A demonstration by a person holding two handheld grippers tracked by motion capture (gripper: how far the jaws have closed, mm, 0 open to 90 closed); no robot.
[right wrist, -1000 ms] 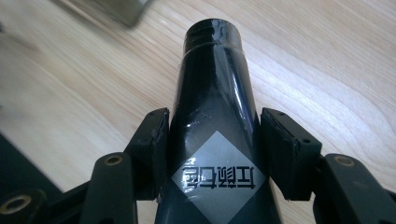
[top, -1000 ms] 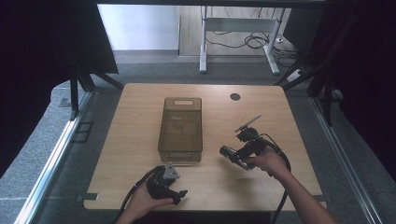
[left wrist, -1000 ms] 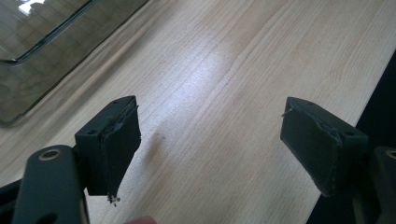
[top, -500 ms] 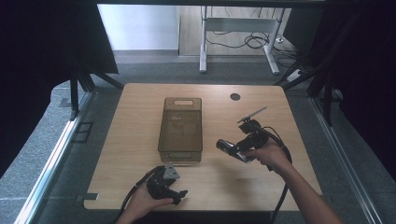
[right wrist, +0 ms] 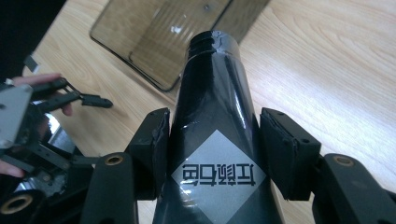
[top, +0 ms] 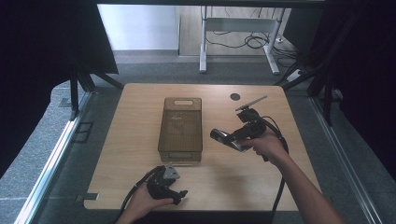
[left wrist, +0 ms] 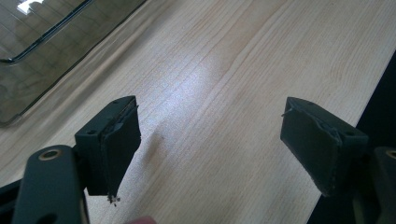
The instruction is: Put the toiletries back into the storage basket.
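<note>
High view first: the right gripper [top: 227, 137] holds a black tube [top: 223, 137] above the table [top: 261, 186], just right of the smoky see-through bin [top: 181, 127]; the tube lies roughly level, its cap end pointing left toward the bin's near right corner; compared with a second ago the hand has lifted and drifted a little toward the bin, and the tube, which sat lower and closer to the wood, now hangs clear of it; I judge the pick-up done and the carry to the bin under way; the bin looks empty so far; the left gripper [top: 180, 193] rests at the near edge of the table in the person's hand, where it was a second ago.

Left gripper view: its jaws stand wide apart with nothing between them but bare wood grain; a corner of the bin [left wrist: 42, 51] shows at upper left.

Right gripper view: the jaws press on both flanks of the glossy black tube [right wrist: 212, 140], just above a grey diamond label [right wrist: 218, 175]; the cap end points past the bin's rim [right wrist: 159, 81], so the drop is not lined up yet; the other gripper sits at far left.
</note>
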